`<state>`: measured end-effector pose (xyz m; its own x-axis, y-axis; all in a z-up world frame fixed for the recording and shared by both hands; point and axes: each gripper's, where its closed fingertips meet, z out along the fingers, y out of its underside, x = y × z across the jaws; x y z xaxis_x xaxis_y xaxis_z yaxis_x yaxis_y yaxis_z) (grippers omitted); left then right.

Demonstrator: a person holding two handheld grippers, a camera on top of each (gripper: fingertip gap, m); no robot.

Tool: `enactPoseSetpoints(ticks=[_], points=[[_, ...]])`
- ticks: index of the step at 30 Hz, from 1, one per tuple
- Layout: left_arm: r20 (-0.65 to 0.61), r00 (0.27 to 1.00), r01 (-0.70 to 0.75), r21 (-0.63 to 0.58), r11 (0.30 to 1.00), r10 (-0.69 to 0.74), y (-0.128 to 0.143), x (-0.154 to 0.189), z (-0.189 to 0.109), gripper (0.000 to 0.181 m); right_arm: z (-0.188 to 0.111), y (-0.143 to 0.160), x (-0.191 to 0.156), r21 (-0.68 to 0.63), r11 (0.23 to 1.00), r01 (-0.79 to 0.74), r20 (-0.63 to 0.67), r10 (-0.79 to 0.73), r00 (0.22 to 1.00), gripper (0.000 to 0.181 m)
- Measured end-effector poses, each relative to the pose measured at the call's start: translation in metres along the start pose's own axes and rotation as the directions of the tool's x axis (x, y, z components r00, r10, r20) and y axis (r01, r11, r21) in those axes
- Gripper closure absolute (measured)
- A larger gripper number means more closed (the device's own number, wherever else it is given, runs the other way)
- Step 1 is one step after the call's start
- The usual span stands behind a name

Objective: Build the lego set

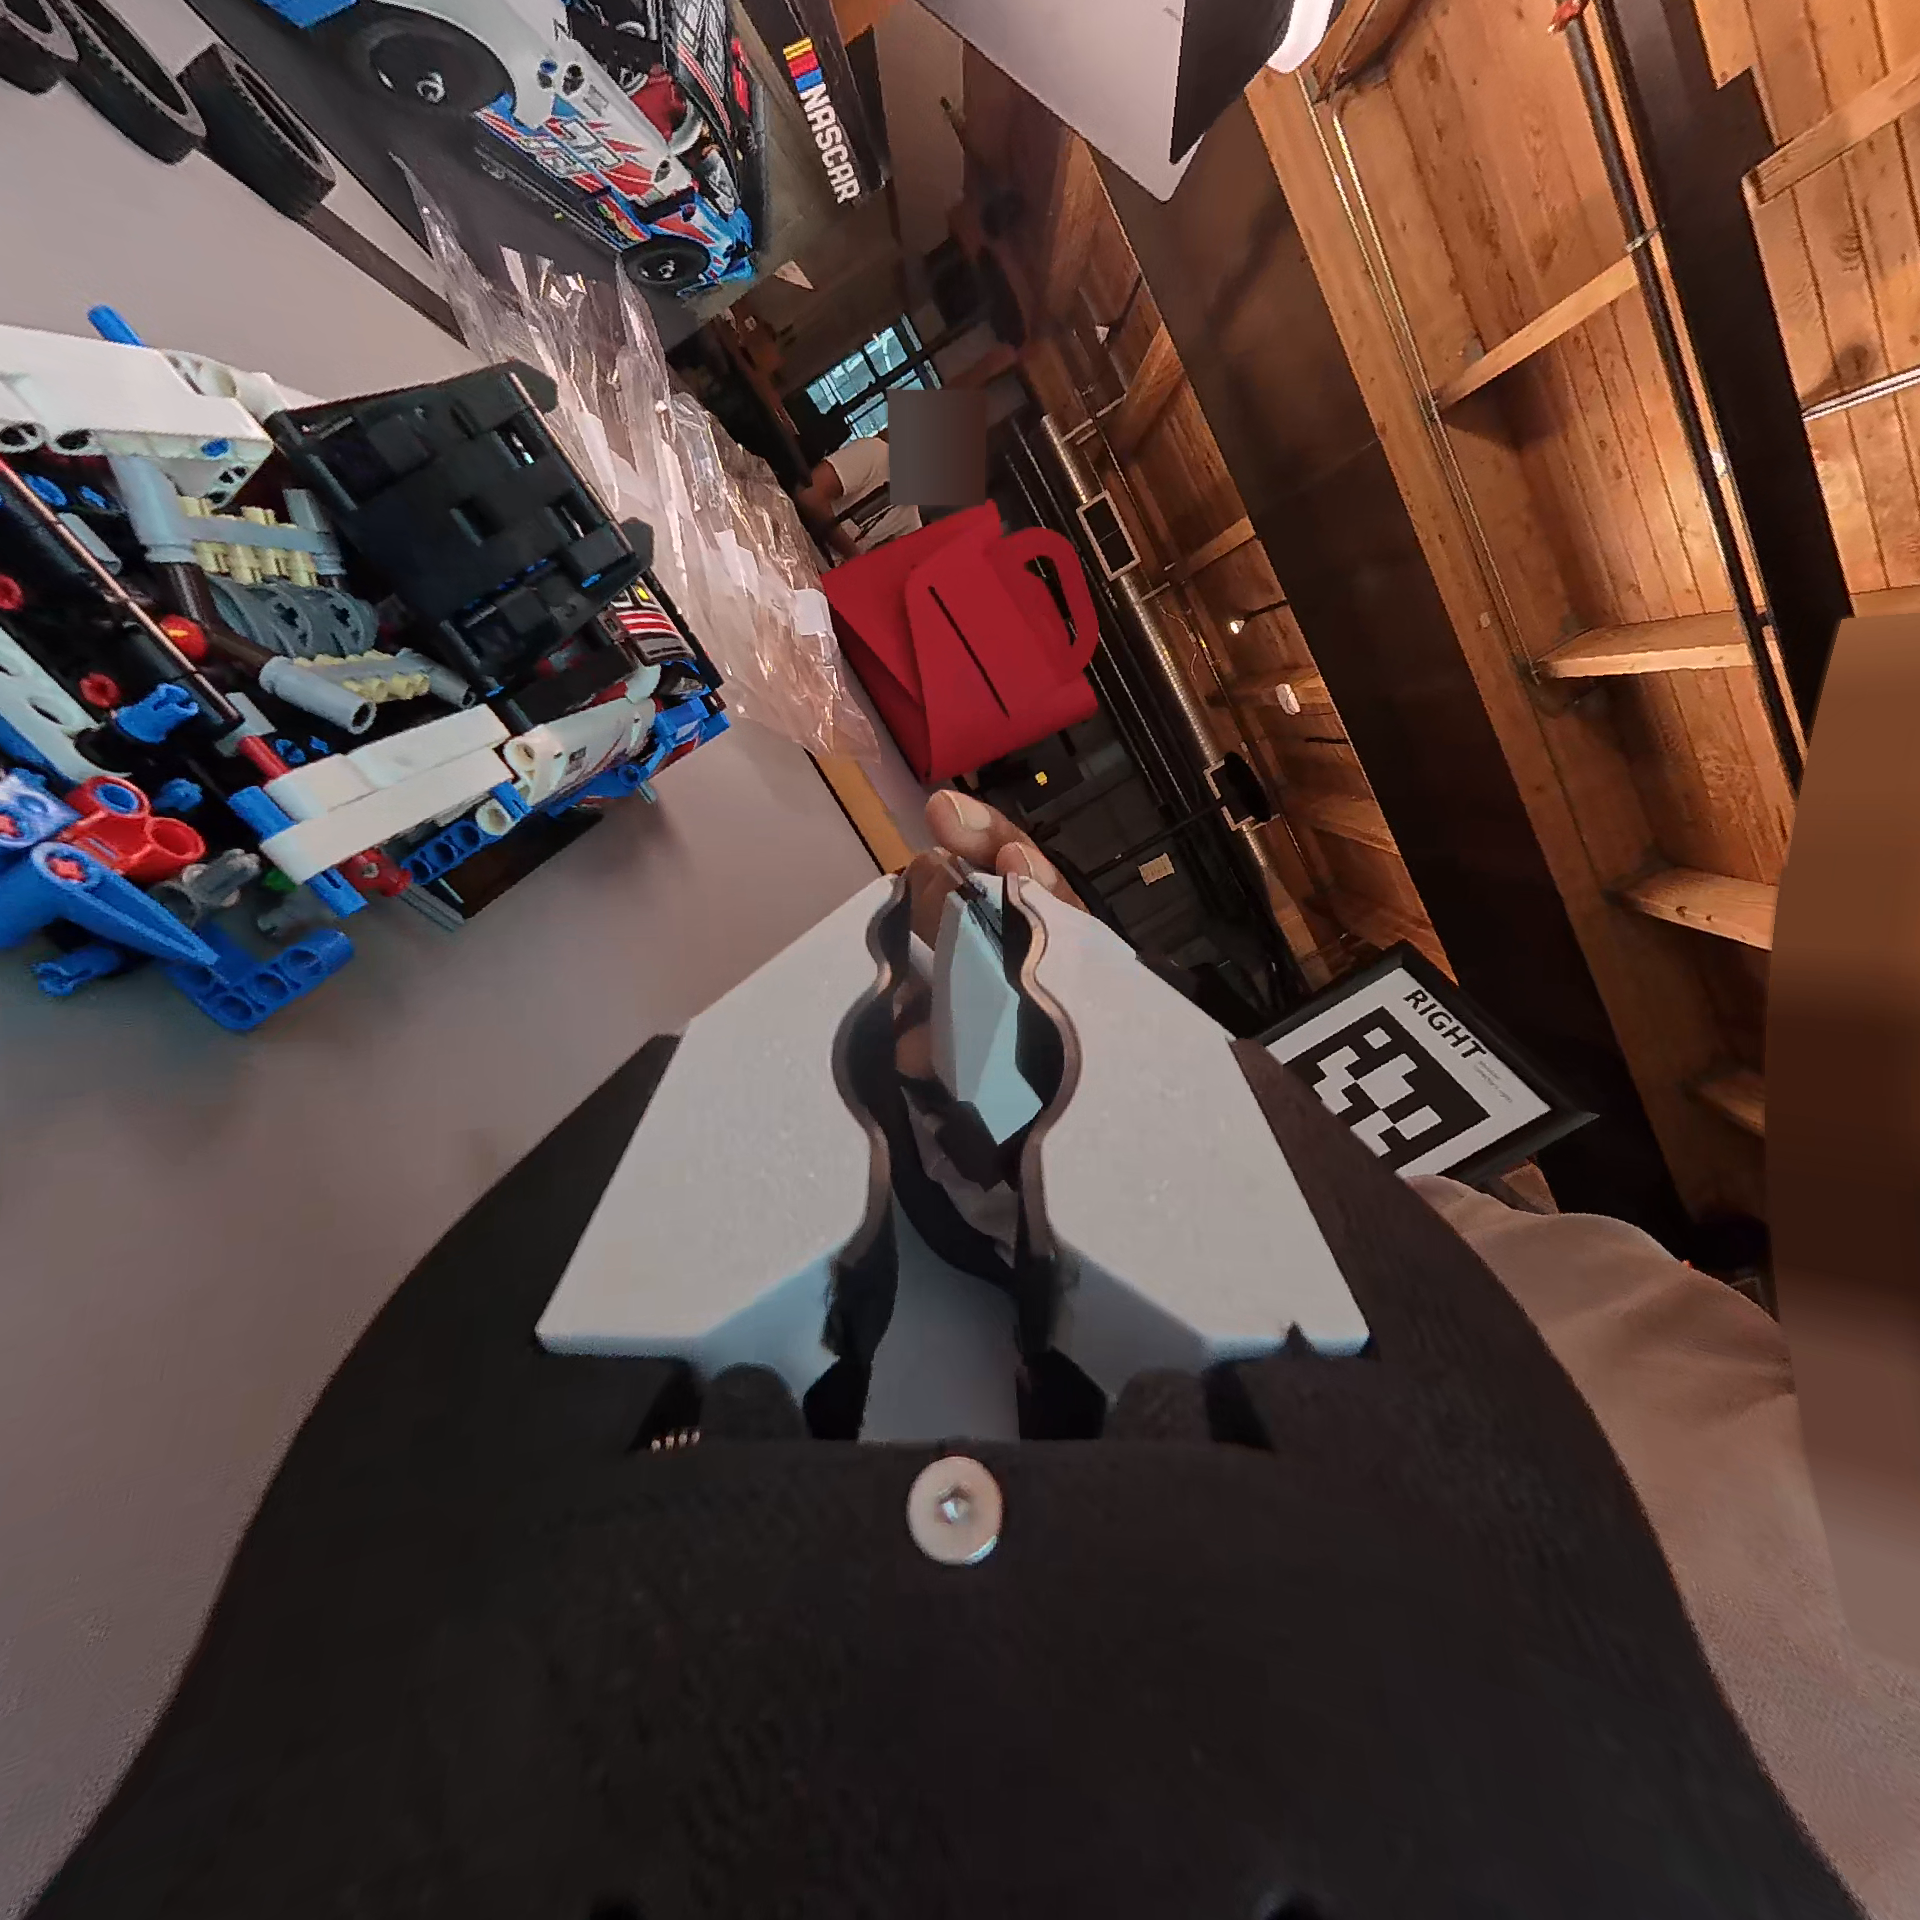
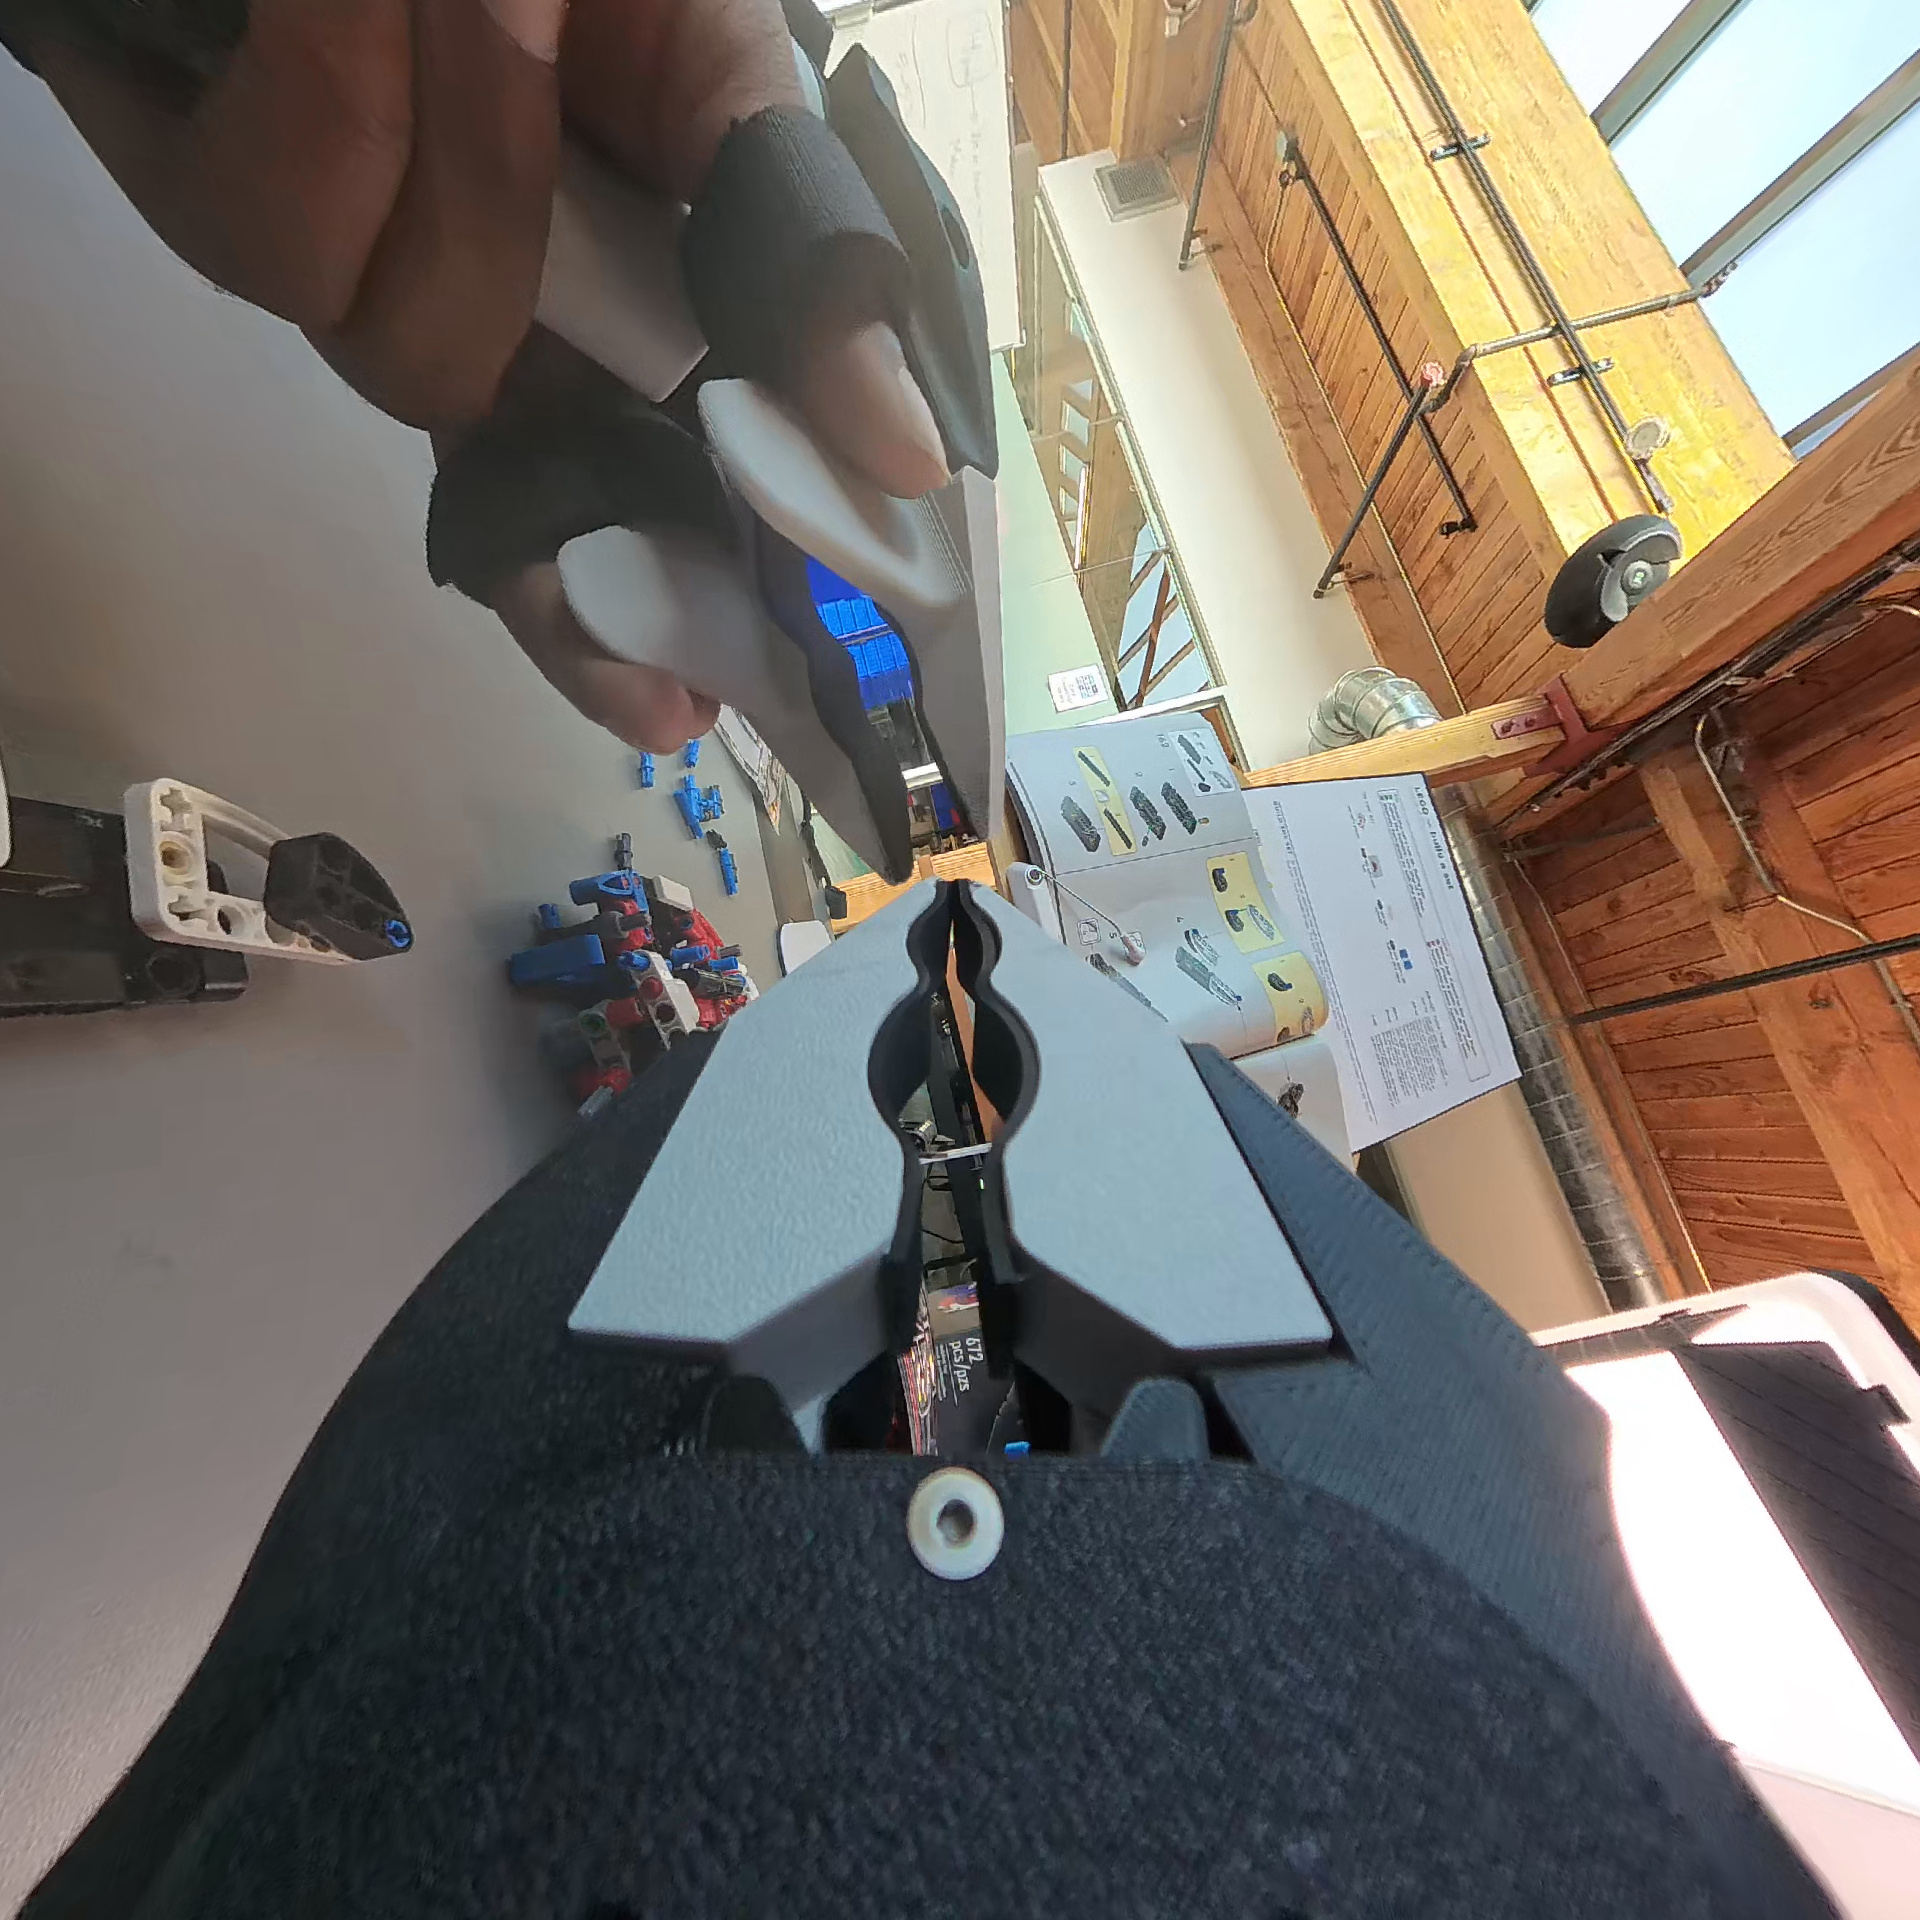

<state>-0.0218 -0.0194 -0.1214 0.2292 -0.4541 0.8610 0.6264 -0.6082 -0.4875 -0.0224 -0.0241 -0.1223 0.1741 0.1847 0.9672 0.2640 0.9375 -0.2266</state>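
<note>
left gripper (image 1: 961, 883): jaws nearly closed, tips almost meeting — nothing of the set between them; the white shape seen through the gap looks like the other tool beyond.
right gripper (image 2: 956, 888): jaws pinched together, empty, held up off the table (image 2: 208, 540).
car build (image 1: 343, 644): sits on the table left of the left gripper, well apart from it — white, black and blue beams, red and blue pins exposed.
handling, build: likely light, stiff plastic; pinned joints can pop under side load. Best held by the long white side beams (image 1: 416, 769), not the loose-looking pin ends.
small sub-assembly (image 2: 270, 883): white frame with a black piece, lies on the table by itself; thin, probably slippery — grip across flat faces.
loose parts pile (image 2: 634, 966): blue and red pieces, farther out.
instruction booklet (image 2: 1153, 873): open, standing behind the pile.
</note>
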Motion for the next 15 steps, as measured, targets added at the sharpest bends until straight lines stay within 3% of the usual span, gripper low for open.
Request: enactPoseSetpoints(ticks=[15], points=[[0.016,1.000,0.025,0.006,1.000,-0.025,0.0022,-0.0042,0.0010,0.181,0.0024,-0.0022,-0.0074,-0.002,0.999,0.038,0.021,-0.038,0.999,0.181]])
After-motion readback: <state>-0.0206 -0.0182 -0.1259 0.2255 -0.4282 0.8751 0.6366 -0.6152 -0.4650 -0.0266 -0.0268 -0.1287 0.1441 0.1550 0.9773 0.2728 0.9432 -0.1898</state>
